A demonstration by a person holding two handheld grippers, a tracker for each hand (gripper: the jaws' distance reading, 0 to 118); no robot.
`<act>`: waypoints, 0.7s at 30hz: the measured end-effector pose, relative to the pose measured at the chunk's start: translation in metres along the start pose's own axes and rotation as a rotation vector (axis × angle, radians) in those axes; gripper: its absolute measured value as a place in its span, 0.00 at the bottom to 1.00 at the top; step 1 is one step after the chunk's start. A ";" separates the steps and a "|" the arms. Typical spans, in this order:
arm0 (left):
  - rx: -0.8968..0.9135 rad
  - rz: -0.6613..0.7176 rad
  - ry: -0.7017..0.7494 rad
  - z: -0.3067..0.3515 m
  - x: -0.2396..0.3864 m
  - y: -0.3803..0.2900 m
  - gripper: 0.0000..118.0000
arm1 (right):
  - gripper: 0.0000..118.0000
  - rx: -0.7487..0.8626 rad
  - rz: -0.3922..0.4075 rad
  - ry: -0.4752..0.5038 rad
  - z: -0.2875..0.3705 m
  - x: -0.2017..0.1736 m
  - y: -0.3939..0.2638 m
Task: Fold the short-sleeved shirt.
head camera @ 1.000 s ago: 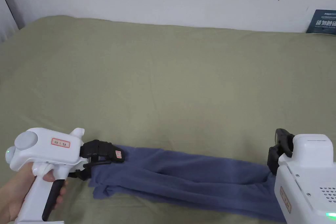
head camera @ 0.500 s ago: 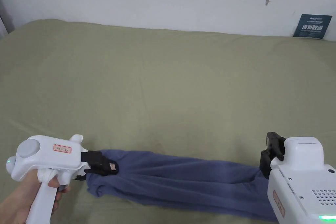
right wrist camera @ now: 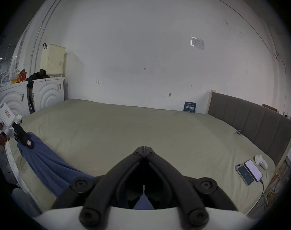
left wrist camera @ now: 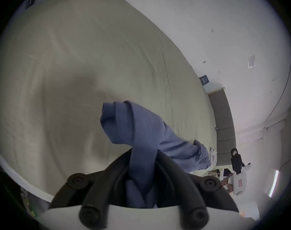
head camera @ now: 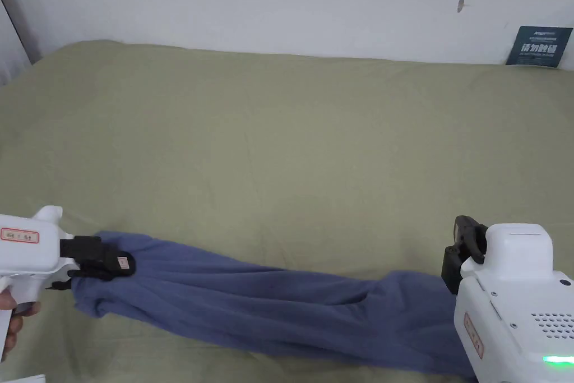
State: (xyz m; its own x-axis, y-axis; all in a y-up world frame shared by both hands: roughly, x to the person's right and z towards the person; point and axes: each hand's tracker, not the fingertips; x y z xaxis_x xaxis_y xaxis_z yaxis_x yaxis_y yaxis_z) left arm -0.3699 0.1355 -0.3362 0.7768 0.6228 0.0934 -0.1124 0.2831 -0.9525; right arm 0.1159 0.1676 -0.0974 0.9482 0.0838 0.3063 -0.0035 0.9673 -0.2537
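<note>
My left gripper [head camera: 103, 264] has pulled further out to my left since 1 s ago, now at the frame edge w/ most of its body and my hand cut off. The blue shirt [head camera: 269, 305] went with it: it was a shorter, bunched band, now stretched longer and tauter btwn both grippers, its left end dragged outward over the bed sheet [head camera: 291, 137]. My right gripper [head camera: 457, 266] barely shifted.
</note>
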 end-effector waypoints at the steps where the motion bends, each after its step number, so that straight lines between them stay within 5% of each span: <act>1: 0.014 -0.011 0.006 0.006 0.003 -0.001 0.08 | 0.00 0.003 0.000 0.000 0.001 0.000 0.000; 10: -0.002 -0.290 0.103 -0.016 0.115 -0.028 0.08 | 0.00 0.027 -0.011 0.000 0.007 -0.003 0.006; 21: -0.147 -0.535 0.195 -0.152 0.224 -0.079 0.08 | 0.00 0.007 -0.018 -0.017 0.013 0.013 0.000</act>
State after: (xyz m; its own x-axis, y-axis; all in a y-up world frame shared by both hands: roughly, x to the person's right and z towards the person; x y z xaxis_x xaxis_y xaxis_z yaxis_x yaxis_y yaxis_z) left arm -0.0929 0.1415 -0.2844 0.8031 0.2717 0.5303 0.4030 0.4080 -0.8193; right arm 0.1244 0.1720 -0.0816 0.9427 0.0704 0.3262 0.0110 0.9704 -0.2414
